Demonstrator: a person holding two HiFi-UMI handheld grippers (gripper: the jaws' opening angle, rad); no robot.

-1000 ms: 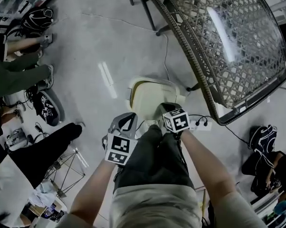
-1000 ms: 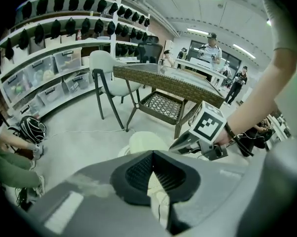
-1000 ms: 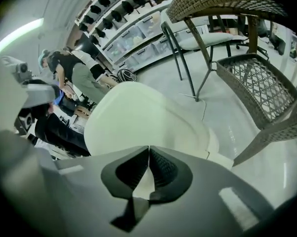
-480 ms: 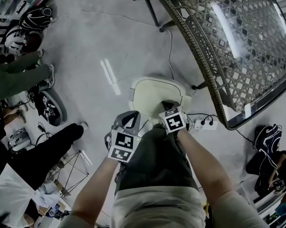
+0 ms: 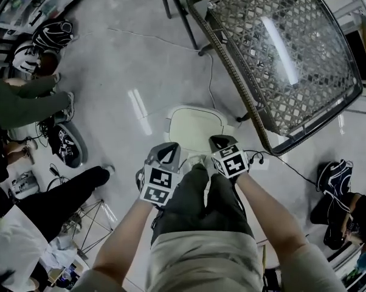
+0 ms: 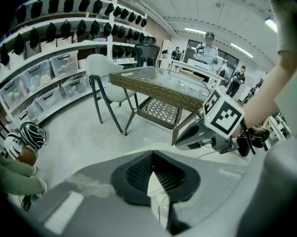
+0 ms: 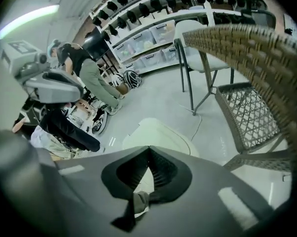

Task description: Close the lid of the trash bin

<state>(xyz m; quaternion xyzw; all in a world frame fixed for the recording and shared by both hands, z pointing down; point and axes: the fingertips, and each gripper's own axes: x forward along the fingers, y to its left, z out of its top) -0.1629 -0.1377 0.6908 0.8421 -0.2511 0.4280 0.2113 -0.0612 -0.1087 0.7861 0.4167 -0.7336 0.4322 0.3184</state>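
**Both claws clenched above the cream trash bin**

The trash bin (image 5: 194, 125) is seen standing on the grey floor (image 5: 116, 59), just in front of the person's legs (image 5: 198, 208) and beside the corner of a glass-topped wicker table (image 5: 280, 59). Its cream lid (image 5: 198, 117) is shown lying flat on top of the bin.

The left claw (image 5: 168, 153) is held near the bin's near-left corner. In the left gripper view its tips are pressed together and nothing is gripped between them (image 6: 152, 153).

The right claw (image 5: 219, 142) is held over the near edge of the lid; whether the lid is touched cannot be told. In the right gripper view it is likewise clenched and empty (image 7: 148, 148), and the lid is seen just beyond its tips (image 7: 158, 132).

A white chair (image 6: 103, 68) is seen past the table in the left gripper view.
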